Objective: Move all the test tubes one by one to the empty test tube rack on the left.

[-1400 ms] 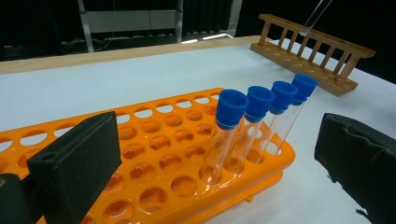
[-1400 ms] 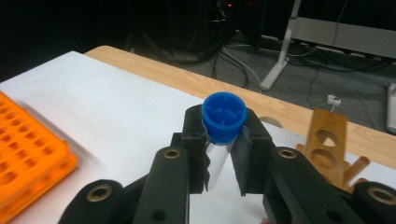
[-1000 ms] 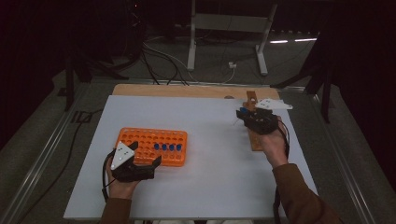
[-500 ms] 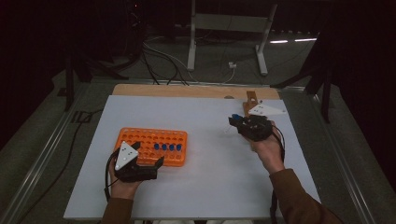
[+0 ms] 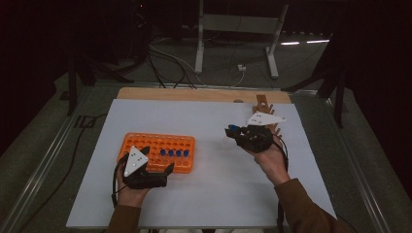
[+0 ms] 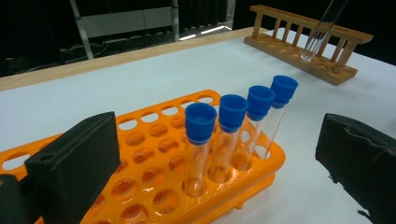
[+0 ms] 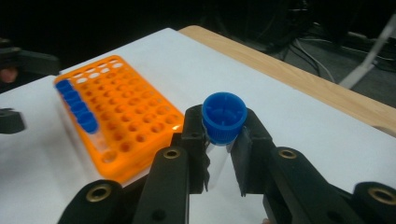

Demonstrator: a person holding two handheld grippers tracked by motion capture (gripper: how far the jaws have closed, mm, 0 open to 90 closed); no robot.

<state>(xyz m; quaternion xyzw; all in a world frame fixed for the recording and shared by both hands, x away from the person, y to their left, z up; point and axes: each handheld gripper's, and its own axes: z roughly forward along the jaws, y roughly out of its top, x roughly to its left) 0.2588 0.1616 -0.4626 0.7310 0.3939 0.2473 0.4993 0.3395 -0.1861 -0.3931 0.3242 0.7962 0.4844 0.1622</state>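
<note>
Work in hand: moving capped tubes from the wooden rack [image 5: 265,108] to the orange rack [image 5: 160,151].
Tube [image 7: 223,122]: clear tube, blue cap, carried in the air over the white surface [image 5: 209,194], between the 2 racks. In the left claw view its lower end shows in front of the wooden rack.
Right claw [image 7: 224,140]: clenched on the tube just under the cap, cap toward the camera, body hanging away below.
Left claw [image 6: 219,158]: released, nothing between its jaws; it sits at the near edge of the orange rack, facing the row.
Orange rack: 4 capped tubes [image 6: 240,123] upright in 1 row at the end nearer the right claw; the other holes look empty.
Handling, judged: tube is light, stiff, smooth-walled and slippery; likely glass or thin plastic, so breakable if squeezed hard or dropped. A tilted entry could jam on the hole rim.
Hold point, judged: just under the cap, as now; the cap's lip stops it sliding down through the pads and leaves the lower body free to enter a hole.
Writing: no brand, label or text readable on tubes, caps or racks.
</note>
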